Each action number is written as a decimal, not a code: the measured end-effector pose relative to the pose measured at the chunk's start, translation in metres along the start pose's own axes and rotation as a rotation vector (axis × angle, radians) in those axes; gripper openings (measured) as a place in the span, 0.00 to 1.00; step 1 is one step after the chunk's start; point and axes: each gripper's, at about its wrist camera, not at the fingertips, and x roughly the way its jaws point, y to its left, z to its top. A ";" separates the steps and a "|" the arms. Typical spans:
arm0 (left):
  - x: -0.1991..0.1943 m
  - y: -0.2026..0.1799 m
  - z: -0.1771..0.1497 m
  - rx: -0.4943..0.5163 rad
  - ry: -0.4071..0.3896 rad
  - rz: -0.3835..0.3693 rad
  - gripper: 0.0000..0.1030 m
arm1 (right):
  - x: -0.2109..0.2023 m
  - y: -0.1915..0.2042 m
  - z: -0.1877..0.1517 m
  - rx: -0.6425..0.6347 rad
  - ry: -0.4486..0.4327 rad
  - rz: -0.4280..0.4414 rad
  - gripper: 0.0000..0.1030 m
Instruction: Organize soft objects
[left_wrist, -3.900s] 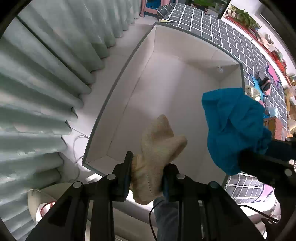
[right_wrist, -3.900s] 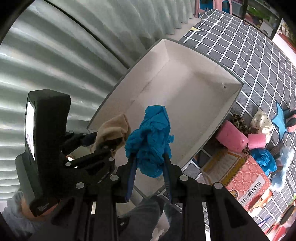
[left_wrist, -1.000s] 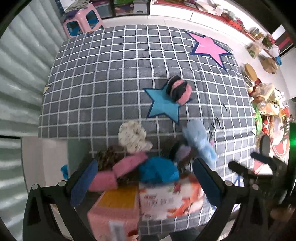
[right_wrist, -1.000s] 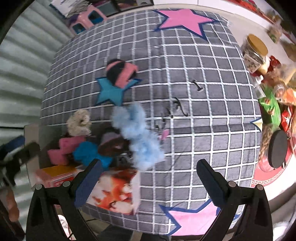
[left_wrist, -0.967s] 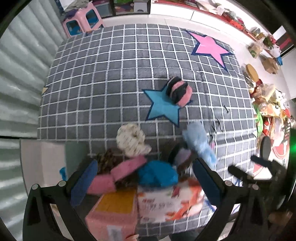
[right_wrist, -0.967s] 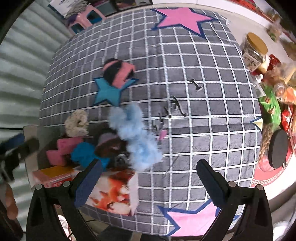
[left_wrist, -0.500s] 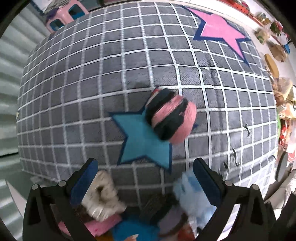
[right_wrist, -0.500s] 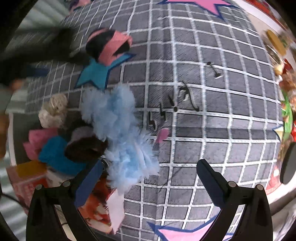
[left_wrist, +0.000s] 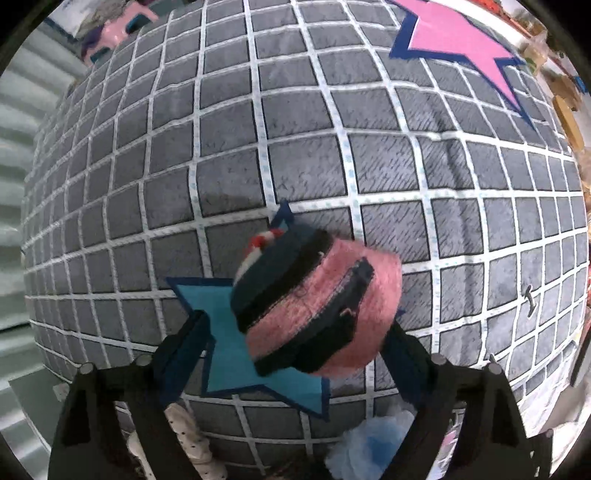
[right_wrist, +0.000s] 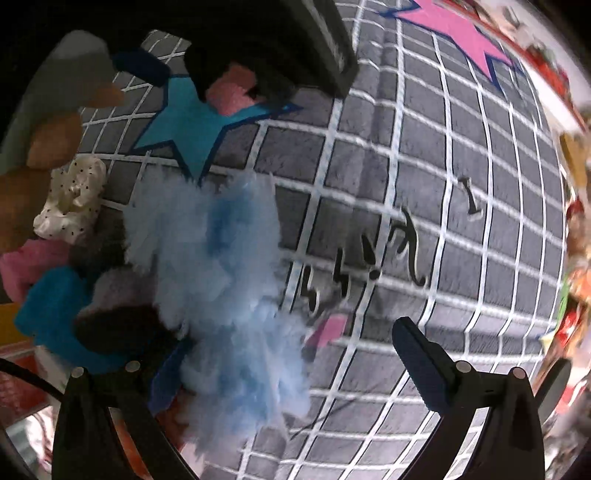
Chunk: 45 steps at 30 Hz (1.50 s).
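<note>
While the left gripper hangs low over the grey checked rug, its fingers stand wide apart on either side of a rolled pink-and-navy striped bundle that lies partly on a teal star patch; whether either pad touches the fabric cannot be told, since the bundle hides the inner face of the right finger. Below, cut off by the gripper body, a cream dotted piece and a pale blue fluffy piece show only in part. Right gripper also spread open, over a blurred pale blue fluffy cloth whose lower edge covers the left finger. Left of it, a heap: cream dotted scrunch, pink roll, teal cloth, a dark item too smeared to name. Upper left, a black mass, apparently the other gripper, hides most of the striped bundle; only a pink sliver shows
</note>
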 end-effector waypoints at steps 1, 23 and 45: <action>0.002 -0.001 0.001 -0.006 0.003 -0.001 0.87 | 0.000 0.001 0.002 -0.014 -0.006 -0.007 0.99; -0.106 -0.016 0.010 0.085 -0.139 -0.022 0.26 | -0.039 -0.029 0.048 0.143 -0.021 0.182 0.34; -0.172 0.111 -0.097 -0.034 -0.242 -0.036 0.27 | -0.075 0.011 0.067 0.126 -0.065 0.167 0.67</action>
